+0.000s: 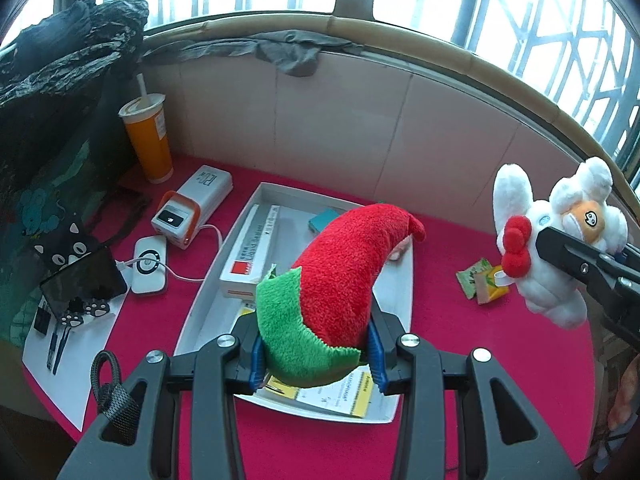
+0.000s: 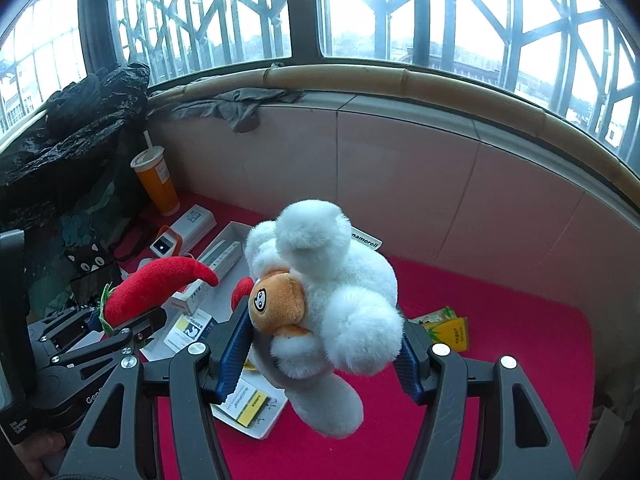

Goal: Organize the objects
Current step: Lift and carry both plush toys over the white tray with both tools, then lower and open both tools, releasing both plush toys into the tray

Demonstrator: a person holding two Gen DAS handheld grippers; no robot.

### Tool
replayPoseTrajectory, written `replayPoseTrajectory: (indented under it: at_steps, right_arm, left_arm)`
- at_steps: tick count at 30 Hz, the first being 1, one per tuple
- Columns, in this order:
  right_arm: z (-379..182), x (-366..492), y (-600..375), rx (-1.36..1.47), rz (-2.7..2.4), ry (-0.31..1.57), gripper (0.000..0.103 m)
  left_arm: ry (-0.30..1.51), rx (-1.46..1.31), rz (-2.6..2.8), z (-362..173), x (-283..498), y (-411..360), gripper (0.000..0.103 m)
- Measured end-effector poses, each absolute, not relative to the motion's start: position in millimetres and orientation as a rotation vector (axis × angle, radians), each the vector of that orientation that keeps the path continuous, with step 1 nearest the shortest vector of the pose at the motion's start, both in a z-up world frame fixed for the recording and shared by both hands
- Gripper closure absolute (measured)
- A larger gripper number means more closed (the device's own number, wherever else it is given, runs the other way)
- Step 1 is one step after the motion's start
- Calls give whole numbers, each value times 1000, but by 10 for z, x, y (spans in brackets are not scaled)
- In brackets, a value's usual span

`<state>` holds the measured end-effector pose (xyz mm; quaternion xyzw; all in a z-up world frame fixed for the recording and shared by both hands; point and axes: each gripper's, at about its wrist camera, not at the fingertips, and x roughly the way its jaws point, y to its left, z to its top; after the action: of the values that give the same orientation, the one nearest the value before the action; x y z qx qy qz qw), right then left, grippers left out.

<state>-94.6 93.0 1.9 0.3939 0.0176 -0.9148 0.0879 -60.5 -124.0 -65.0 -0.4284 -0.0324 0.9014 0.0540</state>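
A shallow white tray point(image 1: 248, 216) of boxes and leaflets sits on my red surface point(image 1: 460, 340). My left tongs point(image 1: 316, 356) clamp a red-and-green plush chili pepper point(image 1: 340, 272) above it; my right tongs point(image 2: 320, 364) clamp a fluffy white plush toy point(image 2: 344, 280), raised at right.

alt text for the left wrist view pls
The left tool grips a red and green chili plush above a white tray of boxes and cards on a red table. At right, the right tool holds a white plush; an orange cup stands far left.
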Motion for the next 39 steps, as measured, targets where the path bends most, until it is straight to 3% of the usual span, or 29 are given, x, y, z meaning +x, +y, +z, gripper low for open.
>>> replayPoseTrajectory:
  at_steps: [27, 39]
  right_arm:
    - [-523, -1957, 287, 1396, -2601, 94, 36]
    - [-795, -2118, 128, 1471, -2538, 104, 35]
  left_arm:
    - [-121, -1436, 2632, -1131, -1352, -1532, 62]
    - [-26, -1518, 2634, -1317, -1356, -1463, 56]
